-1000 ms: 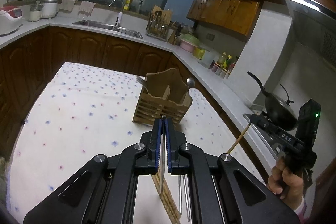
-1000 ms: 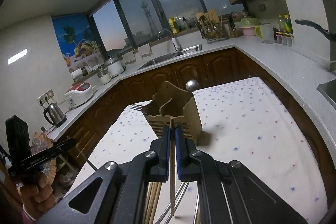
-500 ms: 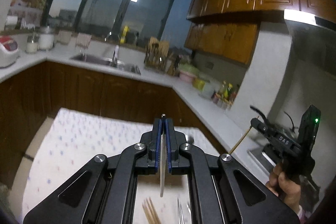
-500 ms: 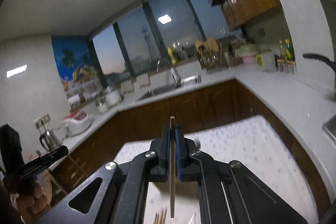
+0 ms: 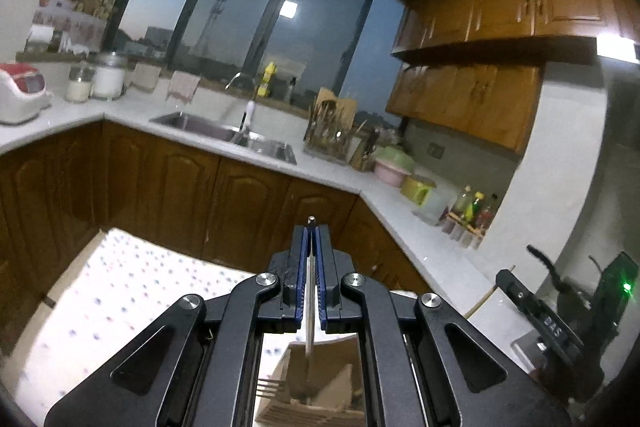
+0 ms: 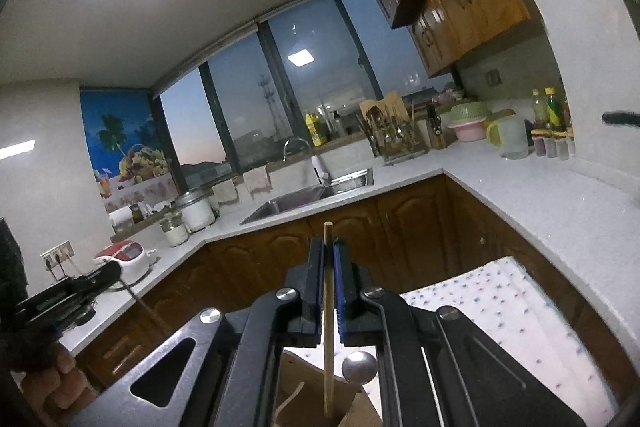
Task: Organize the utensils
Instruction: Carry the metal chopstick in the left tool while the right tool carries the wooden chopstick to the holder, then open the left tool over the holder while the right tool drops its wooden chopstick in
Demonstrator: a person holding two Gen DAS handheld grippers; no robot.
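My left gripper (image 5: 310, 233) is shut on a thin metal chopstick (image 5: 309, 323) that hangs straight down into the wooden utensil holder (image 5: 320, 387) below it. A fork's tines (image 5: 269, 388) stick out of the holder at its left. My right gripper (image 6: 328, 247) is shut on a wooden chopstick (image 6: 328, 339), held upright with its lower end inside the same holder (image 6: 304, 403). A metal spoon bowl (image 6: 359, 366) stands up from the holder beside it. Each gripper shows at the edge of the other's view, the right one (image 5: 560, 331) and the left one (image 6: 60, 299).
The holder stands on a white dotted tablecloth (image 5: 112, 291) that also shows in the right wrist view (image 6: 520, 315). Brown cabinets and a white counter with a sink (image 5: 228, 137), a rice cooker (image 5: 20, 91) and a utensil rack (image 5: 332, 131) ring the table.
Both grippers have risen and tilted up, so the tabletop dropped out of view. Each carried its chopstick from above the loose utensils to over the holder, ends now hanging into it.
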